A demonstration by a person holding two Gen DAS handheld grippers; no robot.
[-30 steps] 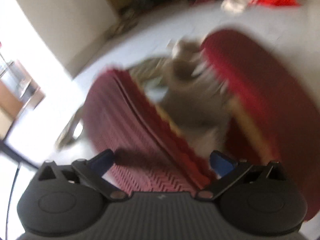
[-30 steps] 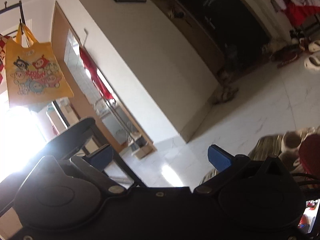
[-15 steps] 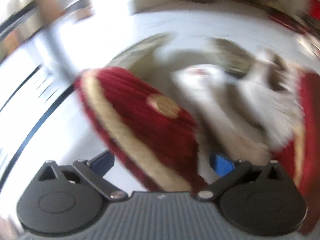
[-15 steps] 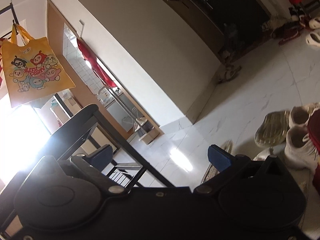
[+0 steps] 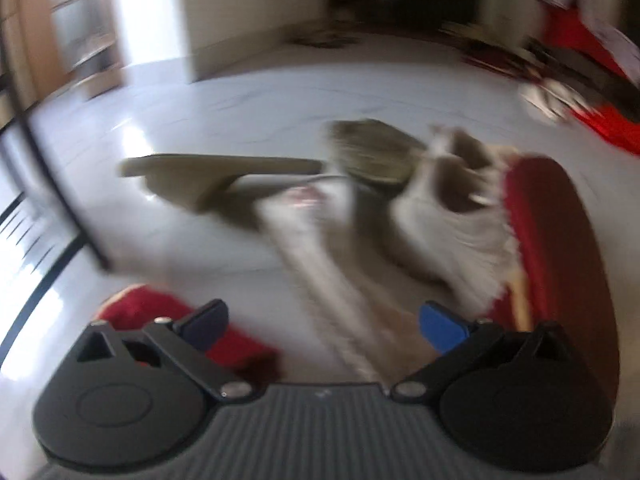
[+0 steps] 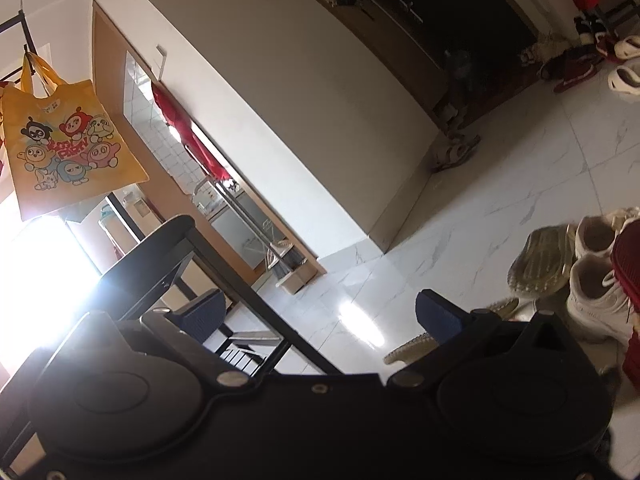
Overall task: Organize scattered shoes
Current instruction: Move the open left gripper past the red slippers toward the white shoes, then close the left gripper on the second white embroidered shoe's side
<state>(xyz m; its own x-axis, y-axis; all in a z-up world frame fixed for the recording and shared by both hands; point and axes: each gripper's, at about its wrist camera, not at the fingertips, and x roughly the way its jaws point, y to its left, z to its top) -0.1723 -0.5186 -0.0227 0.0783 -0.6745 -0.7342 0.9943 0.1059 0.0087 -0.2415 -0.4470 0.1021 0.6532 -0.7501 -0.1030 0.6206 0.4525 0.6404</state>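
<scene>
1. Left wrist view, much blurred by motion. The left gripper (image 5: 322,322) has its jaws spread wide with nothing between them, and points low over the pale marble floor (image 5: 224,112).
   - A red plush slipper with a cream trim (image 5: 556,240) lies at the right of the pile, and another red plush slipper (image 5: 160,312) sits just behind the near finger at the left.
   - Between them lie white lace-up sneakers (image 5: 436,216) and olive-green shoes (image 5: 372,152), crowded together; the blur hides which ones touch.
   - The slippers look soft and light, likely to fold if pinched at the toe. I would judge the firm sole edge or heel rim the better hold.
2. Right wrist view, sharp. The right gripper (image 6: 320,314) also has its jaws spread and empty.
   - It is held high and tilted, facing the wall and a yellow cartoon-print tote bag (image 6: 68,148) rather than the shoes.
   - The pile sits at the right edge: a white sneaker (image 6: 596,300), an olive-green shoe sole-up (image 6: 540,264) and a ribbed red slipper sole (image 6: 628,260).
   - The sneakers look stiffer and heavier; their collar seems the natural grip.
</scene>
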